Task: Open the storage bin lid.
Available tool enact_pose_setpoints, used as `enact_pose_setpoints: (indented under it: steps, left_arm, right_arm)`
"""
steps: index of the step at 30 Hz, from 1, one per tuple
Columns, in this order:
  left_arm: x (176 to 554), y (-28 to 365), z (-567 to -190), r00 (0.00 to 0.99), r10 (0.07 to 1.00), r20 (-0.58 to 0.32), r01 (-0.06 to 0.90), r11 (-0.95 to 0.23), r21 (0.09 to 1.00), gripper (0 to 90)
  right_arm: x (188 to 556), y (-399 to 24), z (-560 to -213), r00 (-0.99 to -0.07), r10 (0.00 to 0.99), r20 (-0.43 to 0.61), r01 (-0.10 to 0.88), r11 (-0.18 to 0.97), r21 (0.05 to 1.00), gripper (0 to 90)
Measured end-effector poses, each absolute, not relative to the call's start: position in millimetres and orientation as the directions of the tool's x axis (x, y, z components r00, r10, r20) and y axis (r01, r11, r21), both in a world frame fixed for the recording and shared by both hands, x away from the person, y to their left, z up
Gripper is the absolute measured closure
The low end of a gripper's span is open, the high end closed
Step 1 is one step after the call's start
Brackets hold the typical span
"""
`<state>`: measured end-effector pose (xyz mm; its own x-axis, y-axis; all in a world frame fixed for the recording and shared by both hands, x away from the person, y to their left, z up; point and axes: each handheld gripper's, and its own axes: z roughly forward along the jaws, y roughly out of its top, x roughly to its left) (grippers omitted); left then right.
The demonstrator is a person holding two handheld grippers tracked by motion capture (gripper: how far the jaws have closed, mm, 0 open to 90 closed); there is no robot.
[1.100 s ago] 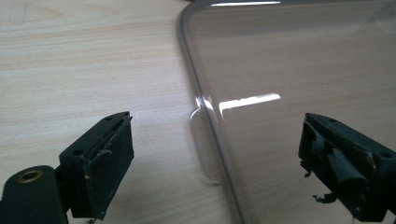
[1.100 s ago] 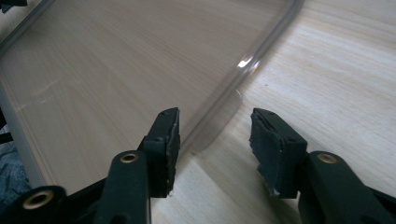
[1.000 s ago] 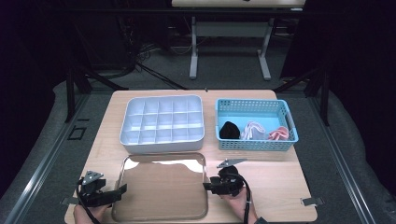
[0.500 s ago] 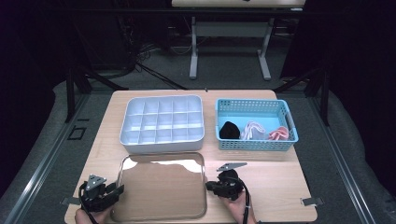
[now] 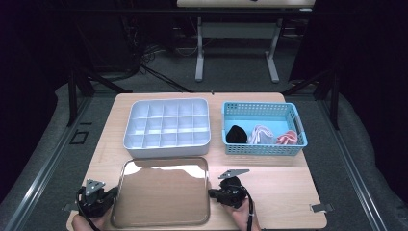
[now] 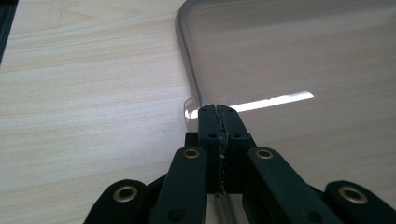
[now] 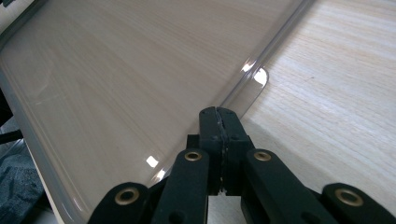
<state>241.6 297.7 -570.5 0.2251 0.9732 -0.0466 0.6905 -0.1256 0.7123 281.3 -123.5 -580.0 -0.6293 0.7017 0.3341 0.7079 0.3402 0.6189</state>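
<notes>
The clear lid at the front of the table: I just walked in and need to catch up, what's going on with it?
A person holds a gripper in each hand at the near edge of the wooden table. The left gripper and the right gripper have just closed, each pinching an opposite side rim of the clear plastic lid. The lid lies flat in front of the white compartment box. Rolled socks sit in the blue basket beside it.

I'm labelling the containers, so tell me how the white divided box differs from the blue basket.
The white divided box is solid-walled; the blue basket has perforated sides. The box is split into many small compartments, the basket is one open space. The box's compartments look empty; the basket holds three rolled cloth items. Both are rectangular, open-topped and on the table.
</notes>
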Motion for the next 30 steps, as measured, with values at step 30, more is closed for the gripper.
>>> enact_pose_setpoints:
  steps: [30]
  left_arm:
    - [244.2,333.1,-571.7,0.126,0.992,-0.009,0.717,-0.085,0.692,89.5]
  right_arm:
    - [288.1,-68.7,-581.7,-0.702,0.632,0.328,0.661,0.405,0.632,89.8]
